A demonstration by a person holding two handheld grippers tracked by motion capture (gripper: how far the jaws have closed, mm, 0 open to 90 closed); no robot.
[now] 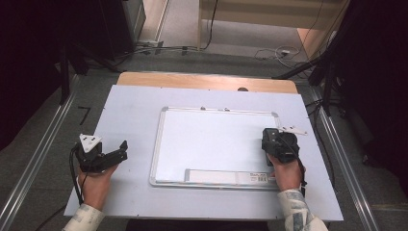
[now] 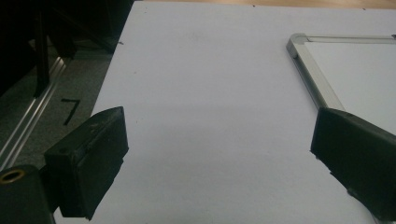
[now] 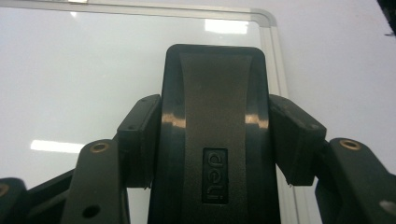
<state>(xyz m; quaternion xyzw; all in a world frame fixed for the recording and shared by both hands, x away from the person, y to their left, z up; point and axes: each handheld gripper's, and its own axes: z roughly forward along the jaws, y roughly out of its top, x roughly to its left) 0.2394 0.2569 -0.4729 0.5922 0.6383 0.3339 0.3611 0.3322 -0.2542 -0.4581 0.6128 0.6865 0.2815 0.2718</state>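
The right claw (image 3: 212, 140) is clamped on a black whiteboard eraser (image 3: 214, 126), its two jaws pressing the eraser's long sides so the moulded back with the "deli" mark faces the camera. The left claw (image 2: 219, 154) stands wide open with nothing between its jaws, resting on the pale bench (image 1: 130, 106) just left of the whiteboard (image 1: 211, 139), which serves as landmark here. The whiteboard lies flat in the middle of the bench, and its surface looks clean as far as can be seen; a long paper label strip (image 1: 226, 176) runs along its near edge. The eraser sits over the board's right side, just inside the aluminium frame (image 3: 275, 70) and near the far right corner. By its look the eraser is light and rigid, a glossy hard-plastic shell likely to slip under a slack grip; the waisted flanks where the jaws now sit seem the best hold. Whether its felt touches the board I cannot tell.
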